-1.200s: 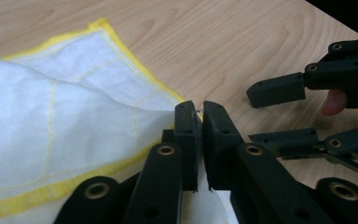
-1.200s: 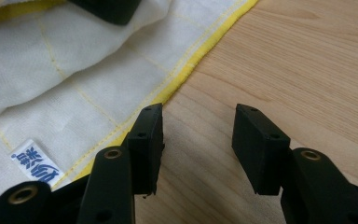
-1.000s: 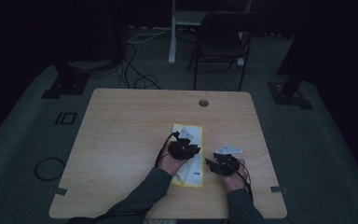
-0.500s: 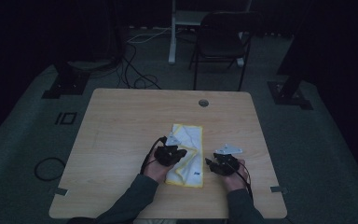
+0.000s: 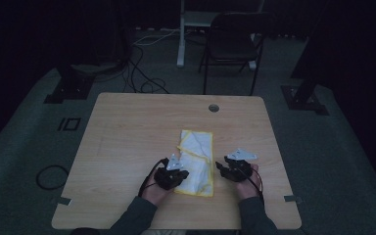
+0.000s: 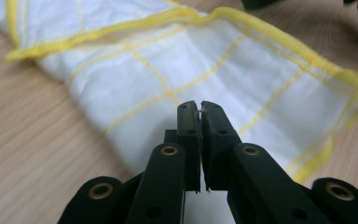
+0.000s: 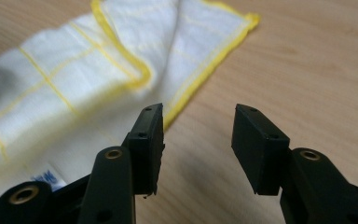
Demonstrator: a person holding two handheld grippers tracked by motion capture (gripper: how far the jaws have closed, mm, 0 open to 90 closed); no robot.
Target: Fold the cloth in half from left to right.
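Two tongs flank the cloth (image 5: 196, 161) (left (image 6: 200, 108) closed, right (image 7: 198, 122) agape)

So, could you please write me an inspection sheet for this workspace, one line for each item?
Surface: light wooden table with a round hole near its far edge; no damage seen.
Job's things: white cloth with yellow edges and grid lines, folded, lying flat on the table.
Clutter: nothing seen.
Grippers: left gripper has its fingers closed, over the near left part of the cloth; whether it pinches the cloth cannot be told. Right gripper has its fingers open, above bare wood beside the cloth's right edge.
Cables: a black cable trails from the left gripper; more cables lie on the floor behind the table.
Surroundings: dark room, black chair behind the table, grey floor.
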